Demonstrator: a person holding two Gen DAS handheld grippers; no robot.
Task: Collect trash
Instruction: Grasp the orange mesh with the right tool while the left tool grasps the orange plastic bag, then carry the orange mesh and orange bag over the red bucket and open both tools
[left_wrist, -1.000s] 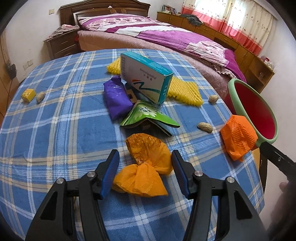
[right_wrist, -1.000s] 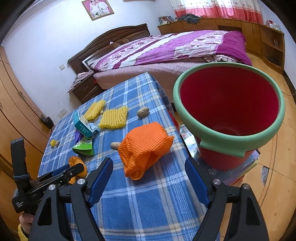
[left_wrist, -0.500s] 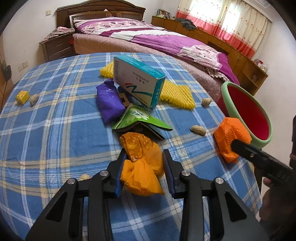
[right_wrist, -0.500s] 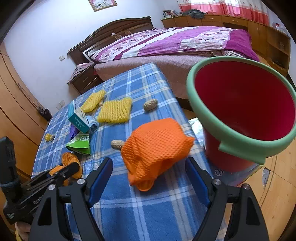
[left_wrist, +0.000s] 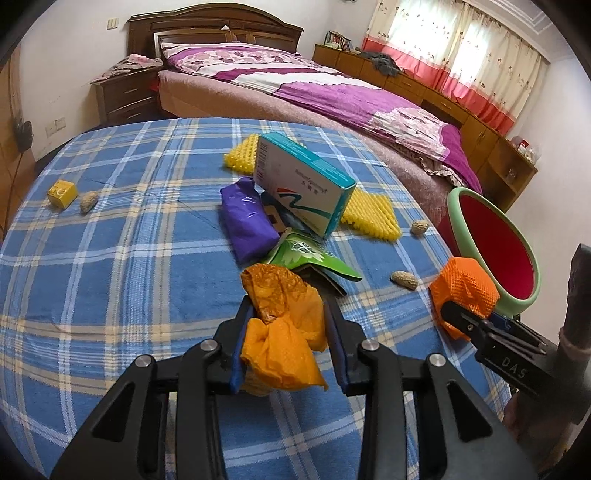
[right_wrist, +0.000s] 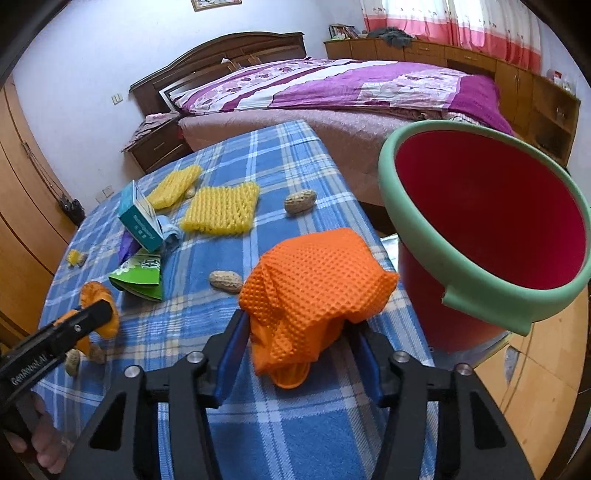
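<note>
My left gripper (left_wrist: 286, 334) is shut on a crumpled orange plastic bag (left_wrist: 284, 321) at the near side of the blue plaid table (left_wrist: 129, 258). My right gripper (right_wrist: 299, 347) is shut on an orange foam net (right_wrist: 314, 284) near the table's right edge, beside the red bin with a green rim (right_wrist: 487, 236). In the left wrist view the net (left_wrist: 463, 291) and the bin (left_wrist: 495, 254) show at the right. The bin looks empty inside.
On the table lie a teal box (left_wrist: 303, 182), a purple bag (left_wrist: 247, 221), a green packet (left_wrist: 310, 256), yellow foam nets (left_wrist: 369, 216), several peanuts (left_wrist: 404, 279) and a yellow cube (left_wrist: 62, 193). A bed (left_wrist: 295, 88) stands behind the table.
Both grippers have closed: the left on the orange plastic bag, the right on the orange foam net. The right gripper has moved closer to the net and bin.
</note>
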